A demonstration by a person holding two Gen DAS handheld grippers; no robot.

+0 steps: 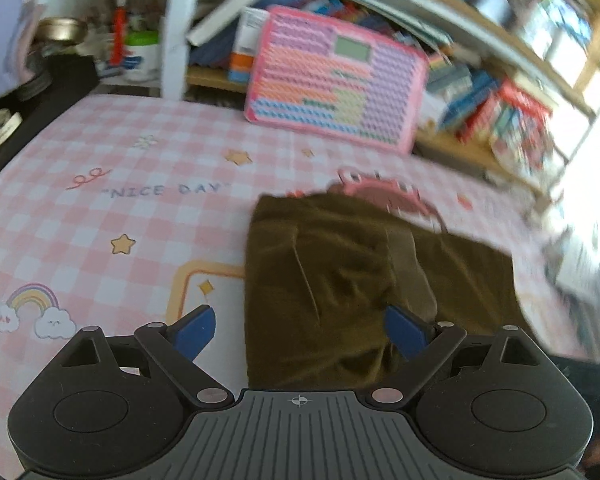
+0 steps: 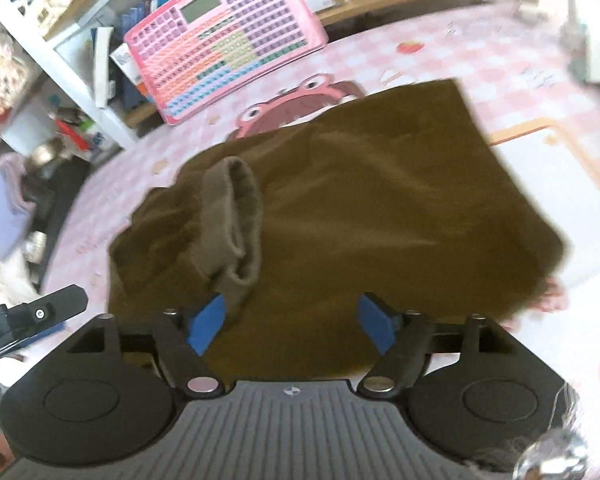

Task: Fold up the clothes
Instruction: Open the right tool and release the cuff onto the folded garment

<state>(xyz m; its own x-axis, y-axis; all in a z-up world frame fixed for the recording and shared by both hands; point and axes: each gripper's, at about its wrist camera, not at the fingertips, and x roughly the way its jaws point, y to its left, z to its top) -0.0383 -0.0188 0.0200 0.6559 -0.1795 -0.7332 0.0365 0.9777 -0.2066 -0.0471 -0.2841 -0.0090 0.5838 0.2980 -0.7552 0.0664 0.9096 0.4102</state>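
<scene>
A dark olive-brown garment lies folded on the pink checked table mat. In the right wrist view the garment fills the middle, with a ribbed cuff lying on top at its left. My left gripper is open and empty, low over the garment's near left edge. My right gripper is open and empty, just above the garment's near edge, its left finger beside the cuff. Both views are blurred by motion.
A pink toy keyboard board leans against the shelf at the mat's far edge, also in the right wrist view. Shelves of books stand behind. Jars and a bowl sit far left. The other gripper's tip shows at left.
</scene>
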